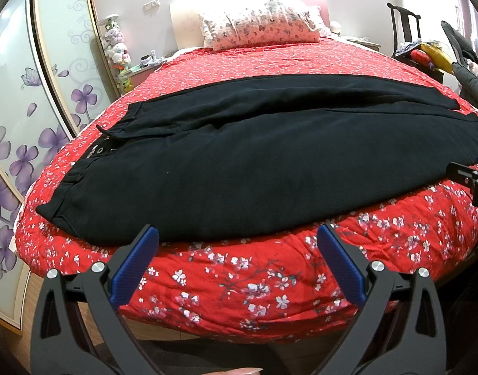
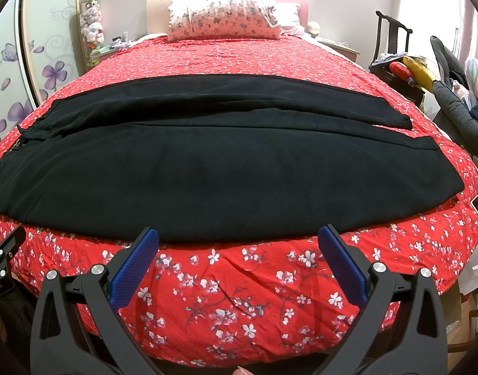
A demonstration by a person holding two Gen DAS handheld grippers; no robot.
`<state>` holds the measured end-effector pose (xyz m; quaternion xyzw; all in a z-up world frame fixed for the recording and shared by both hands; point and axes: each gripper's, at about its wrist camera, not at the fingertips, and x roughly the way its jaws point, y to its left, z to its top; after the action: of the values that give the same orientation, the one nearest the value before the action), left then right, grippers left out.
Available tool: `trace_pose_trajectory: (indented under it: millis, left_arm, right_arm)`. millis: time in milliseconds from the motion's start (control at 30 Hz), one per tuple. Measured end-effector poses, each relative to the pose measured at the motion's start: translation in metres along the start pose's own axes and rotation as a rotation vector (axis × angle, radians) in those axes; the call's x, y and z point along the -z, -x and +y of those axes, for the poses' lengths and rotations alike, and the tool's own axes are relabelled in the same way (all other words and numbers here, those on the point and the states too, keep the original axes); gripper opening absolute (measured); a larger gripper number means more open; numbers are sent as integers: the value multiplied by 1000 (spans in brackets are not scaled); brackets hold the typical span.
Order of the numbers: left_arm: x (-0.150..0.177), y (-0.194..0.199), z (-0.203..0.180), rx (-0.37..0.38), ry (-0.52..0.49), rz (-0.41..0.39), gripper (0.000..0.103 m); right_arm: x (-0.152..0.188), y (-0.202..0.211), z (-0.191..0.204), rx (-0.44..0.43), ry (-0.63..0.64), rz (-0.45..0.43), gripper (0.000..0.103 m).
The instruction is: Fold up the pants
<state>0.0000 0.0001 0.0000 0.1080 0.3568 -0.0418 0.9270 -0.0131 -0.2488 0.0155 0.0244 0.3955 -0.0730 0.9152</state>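
Lying flat across the bed, just beyond both claws: black pants [image 1: 239,156], waistband off to the left, cuffs off to the right, far leg resting slightly apart from the near one at the hems. Near edge of the pants running just past the fingertips, not touching them. Showing bare red flowered quilt [image 1: 245,281] between and beneath the fingers, giving open room there. Hanging above the quilt's front edge with fingers spread wide and gripping nothing: left gripper [image 1: 237,234]. Doing the same, pads apart and empty: right gripper [image 2: 239,236]. Stretching well beyond the pants, more clear quilt up to the patterned pillow [image 2: 223,18]. Standing far left, a flower-printed wardrobe door [image 1: 36,125]; far right, a cluttered chair [image 2: 398,62].
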Motion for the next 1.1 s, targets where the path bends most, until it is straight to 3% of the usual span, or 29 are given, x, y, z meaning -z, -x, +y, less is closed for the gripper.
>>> trace_pose_trajectory:
  millis: [1100]
  left_arm:
    - [0,0,0,-1,-1,2,101]
  right_arm:
    - [0,0,-1,-1,-1,2,102]
